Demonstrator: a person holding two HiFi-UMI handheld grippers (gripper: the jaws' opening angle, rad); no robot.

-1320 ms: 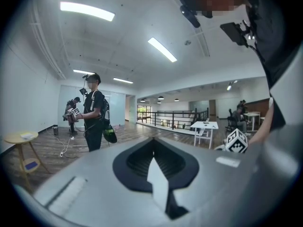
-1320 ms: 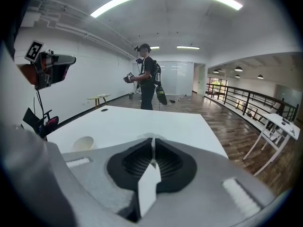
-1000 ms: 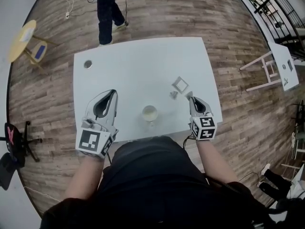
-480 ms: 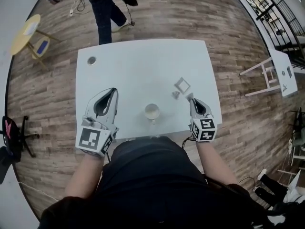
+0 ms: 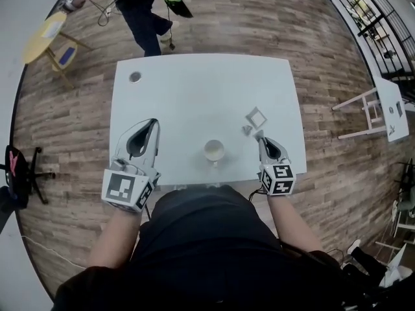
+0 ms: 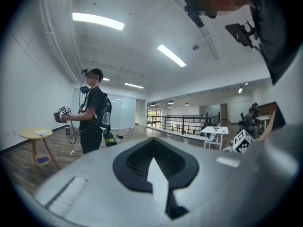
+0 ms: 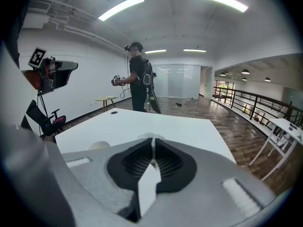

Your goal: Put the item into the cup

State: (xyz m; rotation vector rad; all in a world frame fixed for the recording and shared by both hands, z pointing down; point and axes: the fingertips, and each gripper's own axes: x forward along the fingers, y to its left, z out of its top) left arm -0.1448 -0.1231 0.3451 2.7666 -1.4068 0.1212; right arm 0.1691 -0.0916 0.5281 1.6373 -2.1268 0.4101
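A pale cup [image 5: 214,151] stands near the front edge of the white table [image 5: 194,96]. To its right lies a small grey item [image 5: 247,129], with a white square piece [image 5: 256,117] just beyond it. My right gripper [image 5: 259,135] is shut and empty, its tips just on the near side of the grey item. In the right gripper view the jaws [image 7: 152,141] meet, and the cup's rim [image 7: 98,145] shows to their left. My left gripper [image 5: 154,123] hovers left of the cup, shut with nothing in it; its own view [image 6: 152,143] looks level across the room.
A round hole [image 5: 135,77] sits in the table's far left corner. A person [image 5: 146,11] with gripper gear stands beyond the table. A yellow side table [image 5: 45,37] is at far left, a white stool [image 5: 382,105] at right, an office chair [image 5: 19,180] on the left floor.
The head view has swung, so table, cup and item sit further right in the picture. The person beyond the table has stepped along. Both grippers stay shut.
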